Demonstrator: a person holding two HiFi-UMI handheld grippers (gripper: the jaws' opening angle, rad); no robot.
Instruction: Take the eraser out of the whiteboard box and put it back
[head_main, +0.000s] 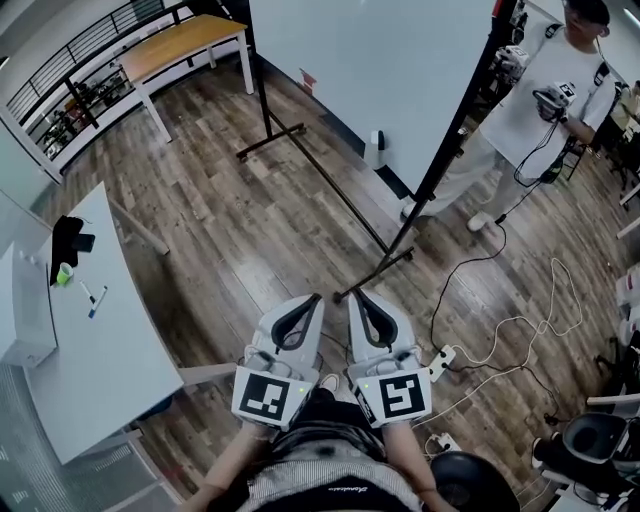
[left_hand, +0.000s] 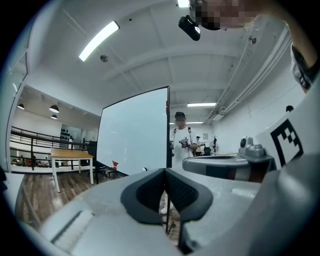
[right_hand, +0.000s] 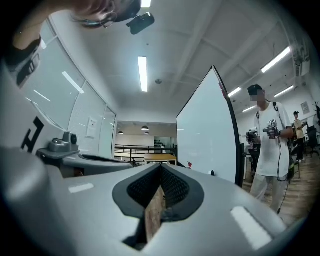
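Wood-plank floor (head_main: 240, 230) fills the head view. A tall white whiteboard (head_main: 370, 70) on a black stand is at 12 o'clock. A small pale box (head_main: 375, 148) is fixed at its lower edge; this is judged to be the whiteboard box. The eraser cannot be made out and is presumed to be inside that box. The left gripper (head_main: 316, 299) and right gripper (head_main: 353, 296) are held side by side at 6 o'clock, well apart from the whiteboard. A white table (head_main: 110, 330) with small items is at 9 o'clock. A person in a white shirt (head_main: 530, 110) stands at 2 o'clock.

Left gripper view: the left gripper (left_hand: 165, 173) has its jaws together, pads meeting, with nothing between them. The whiteboard (left_hand: 132, 135) is ahead at 11 o'clock.

Right gripper view: the right gripper (right_hand: 160, 168) is likewise closed and empty, and only floor shows below its pads. The whiteboard (right_hand: 207, 135) is at 2 o'clock.

Assessment: the task has not begun, and the step in hand is the approach. The next move calls for closing the distance to the box, parting one gripper's jaws and lining them up with the eraser.
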